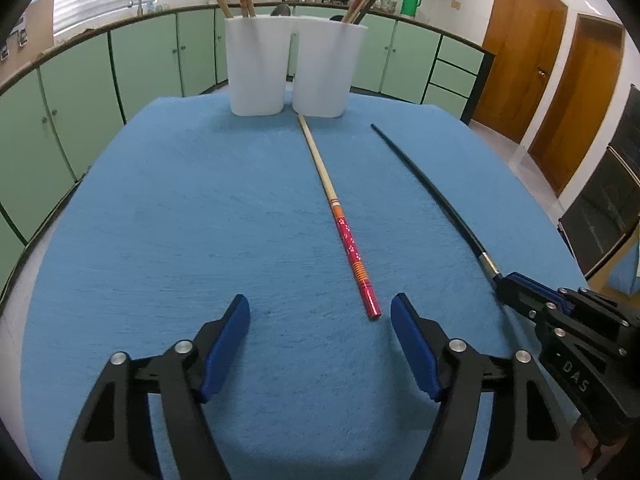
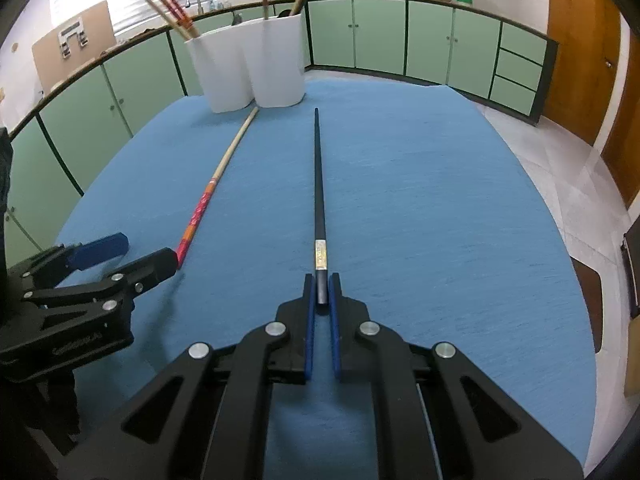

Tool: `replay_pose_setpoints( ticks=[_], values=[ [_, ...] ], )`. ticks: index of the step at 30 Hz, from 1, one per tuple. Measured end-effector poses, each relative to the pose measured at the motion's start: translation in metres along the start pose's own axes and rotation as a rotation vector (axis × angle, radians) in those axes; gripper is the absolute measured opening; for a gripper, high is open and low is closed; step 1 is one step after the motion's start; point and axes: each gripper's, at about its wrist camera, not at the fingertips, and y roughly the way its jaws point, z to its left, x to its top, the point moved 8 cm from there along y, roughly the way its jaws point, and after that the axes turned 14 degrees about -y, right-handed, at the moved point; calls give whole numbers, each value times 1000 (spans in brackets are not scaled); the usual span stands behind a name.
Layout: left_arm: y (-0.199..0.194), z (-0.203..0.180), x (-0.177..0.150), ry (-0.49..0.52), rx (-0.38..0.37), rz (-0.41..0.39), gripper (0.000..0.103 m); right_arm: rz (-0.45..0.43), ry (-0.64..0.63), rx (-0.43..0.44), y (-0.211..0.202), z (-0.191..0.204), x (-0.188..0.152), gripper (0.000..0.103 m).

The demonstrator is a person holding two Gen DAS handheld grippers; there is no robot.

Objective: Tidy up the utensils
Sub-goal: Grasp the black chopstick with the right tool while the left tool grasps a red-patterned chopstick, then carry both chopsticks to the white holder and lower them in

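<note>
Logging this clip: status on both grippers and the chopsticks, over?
Right gripper shut on black chopstick. Left gripper open, red chopstick end between fingers, ungripped. Path to white holder clear.

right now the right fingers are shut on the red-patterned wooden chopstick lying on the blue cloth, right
Not quite. The right fingers are shut on the thin black chopstick, as the right wrist view shows. The red-patterned wooden chopstick lies free on the blue cloth.
</note>
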Motion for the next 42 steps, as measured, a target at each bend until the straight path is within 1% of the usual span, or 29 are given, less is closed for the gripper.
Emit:
replay_pose_setpoints(
  ticks=[2,5,7,8,9,10,11,13,14,15,18,22,26,29,35,42],
  values=[
    [1,-1,1,2,9,0,69,0,8,2,2,-4,-1,6],
    [4,-3,1,9,30,-3,61,2,18,14,3,-5,-2,6],
    [5,-5,1,22,47,-6,53,1,22,21,3,-6,-3,6],
    [6,-6,1,28,53,-7,51,0,25,24,2,-7,-4,6],
    [6,-8,0,34,57,-8,47,-1,27,27,2,-8,-4,6],
    [6,-9,1,36,60,-9,40,-2,30,31,1,-8,-4,6],
    [6,-11,0,40,58,-9,35,-2,31,34,1,-9,-4,6],
    [6,-16,-1,51,54,-11,20,-3,35,39,1,-10,-4,6],
    [6,-19,-2,62,57,-13,18,-4,36,41,1,-10,-5,6],
    [6,-23,-3,76,56,-14,9,-4,37,41,1,-10,-5,6],
    [6,-24,-3,83,61,-17,7,-5,36,41,0,-10,-5,6],
    [4,-19,-1,55,44,-14,6,-13,14,21,-3,-8,-4,6],
    [-6,-17,0,56,28,-25,6,-32,-15,-6,-10,-7,1,6],
    [-20,-17,4,77,22,-39,6,-53,-26,-14,-18,-5,8,6],
    [-60,-19,23,101,-7,-108,6,-103,-42,-30,-37,-6,27,6],
    [-107,-28,54,106,-55,-214,6,-164,-60,-29,-59,-6,52,6]
  ],
)
